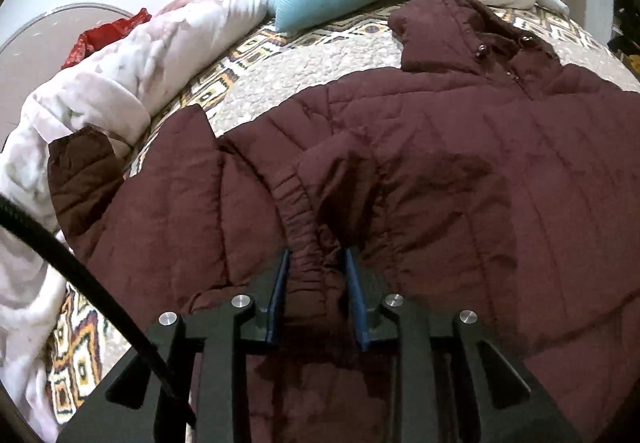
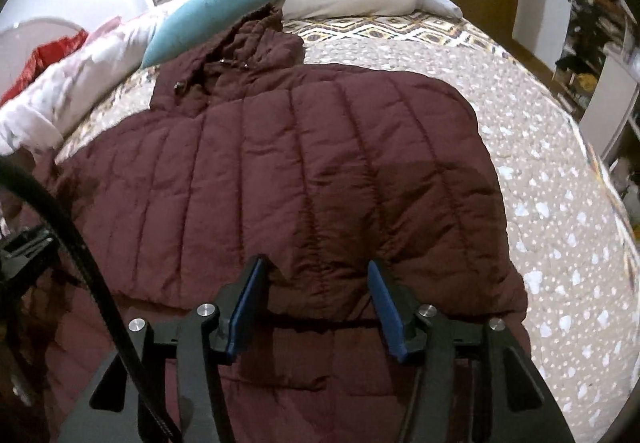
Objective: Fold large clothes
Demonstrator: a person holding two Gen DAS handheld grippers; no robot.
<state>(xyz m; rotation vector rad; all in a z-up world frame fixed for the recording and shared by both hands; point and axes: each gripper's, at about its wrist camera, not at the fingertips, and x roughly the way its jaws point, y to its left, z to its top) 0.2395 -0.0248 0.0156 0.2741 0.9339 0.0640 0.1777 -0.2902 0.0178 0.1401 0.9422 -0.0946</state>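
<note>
Maroon and puffy, the big coat (image 1: 420,163) lies spread on the bed (image 2: 520,131), its hood (image 2: 248,55) far ahead of the jaws, up by the blue pillow (image 2: 216,11).

It looks soft and squashy, and likely light for its size — but thick, so it may spring back after a fold. The smooth cloth could slip, so a good hold would be on a stitched edge, like the stretchy cuff or the bottom hem.

On the left side, the left gripper (image 1: 316,263) comes in low over the coat, pointing toward the pillows. Its jaws are close together and squeeze the gathered cuff of a sleeve (image 1: 304,243) right between them. Past the left of the jaws, a white blanket (image 1: 100,91) is bunched along the bed's edge.

On the right side, the right gripper (image 2: 316,279) hovers low over the folded part of the coat. Its jaws are wide apart with nothing pinched; the coat's edge lies between and just under them. To the right of the jaws is bare bedspread.
</note>
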